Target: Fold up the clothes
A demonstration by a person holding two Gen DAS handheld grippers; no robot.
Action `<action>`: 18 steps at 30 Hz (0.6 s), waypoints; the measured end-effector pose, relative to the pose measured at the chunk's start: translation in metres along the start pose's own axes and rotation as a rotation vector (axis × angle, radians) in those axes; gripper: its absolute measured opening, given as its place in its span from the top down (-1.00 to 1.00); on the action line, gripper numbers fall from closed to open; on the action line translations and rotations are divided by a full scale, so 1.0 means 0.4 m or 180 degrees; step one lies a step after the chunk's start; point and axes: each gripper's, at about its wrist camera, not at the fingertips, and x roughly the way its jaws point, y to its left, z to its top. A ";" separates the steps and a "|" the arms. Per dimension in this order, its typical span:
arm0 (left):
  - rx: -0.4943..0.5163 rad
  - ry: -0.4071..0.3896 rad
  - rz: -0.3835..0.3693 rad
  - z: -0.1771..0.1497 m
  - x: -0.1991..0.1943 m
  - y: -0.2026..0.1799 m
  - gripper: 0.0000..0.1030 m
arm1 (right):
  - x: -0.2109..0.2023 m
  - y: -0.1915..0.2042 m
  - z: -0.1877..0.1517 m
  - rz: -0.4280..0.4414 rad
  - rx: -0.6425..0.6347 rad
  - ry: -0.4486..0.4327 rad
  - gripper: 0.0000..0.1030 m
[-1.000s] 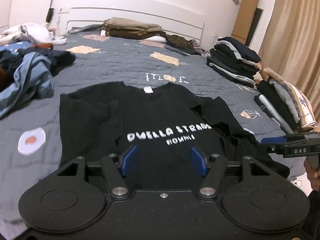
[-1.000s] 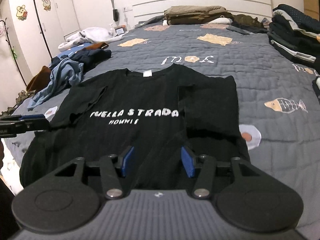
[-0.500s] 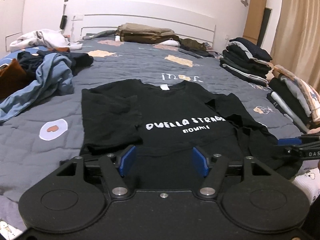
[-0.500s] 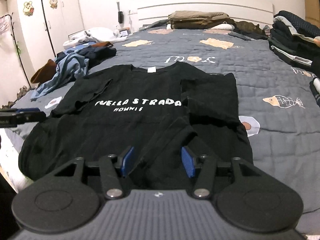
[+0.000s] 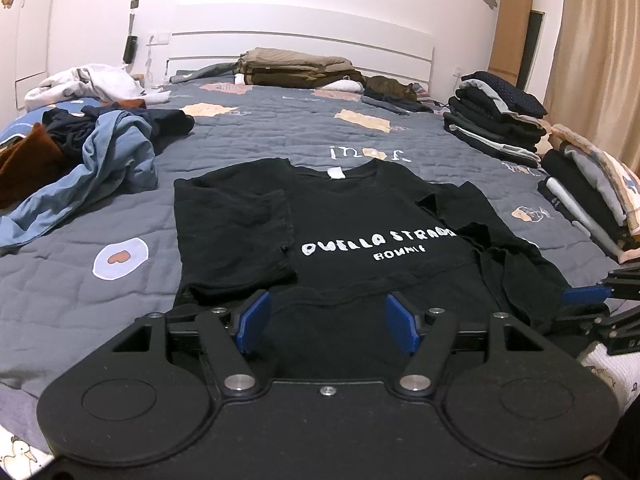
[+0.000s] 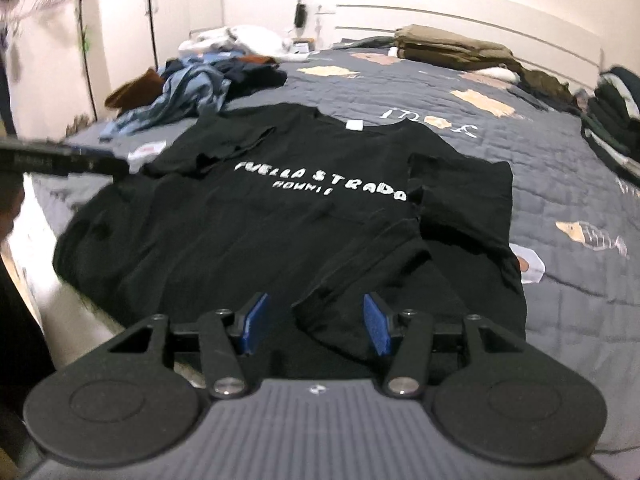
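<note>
The black T-shirt (image 5: 352,248) lies flat, print up, on the bed (image 5: 280,132) with both sleeves folded inward, so the left gripper (image 5: 328,322) and right gripper (image 6: 314,324), both wide and empty, hover at its hem, probably for the lengthwise fold.

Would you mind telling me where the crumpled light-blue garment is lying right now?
In the left wrist view the light-blue garment lies on the grey bedspread, left of the black T-shirt, beside a brown garment.
</note>
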 end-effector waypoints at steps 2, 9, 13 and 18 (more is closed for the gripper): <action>0.0008 -0.0015 -0.0010 -0.001 -0.006 -0.001 -0.30 | 0.006 0.013 -0.001 0.0008 -0.0087 0.0022 -0.01; 0.0017 -0.0022 0.0000 -0.004 -0.018 0.001 -0.31 | 0.049 0.061 -0.014 -0.0128 -0.0554 0.0157 -0.01; 0.0001 -0.0027 -0.0004 -0.004 -0.022 0.003 -0.31 | 0.078 0.055 -0.014 -0.0270 -0.0555 0.0260 -0.01; 0.0001 -0.0042 0.0012 -0.006 -0.028 0.010 -0.31 | 0.110 0.033 0.000 -0.0327 -0.0309 0.0340 -0.01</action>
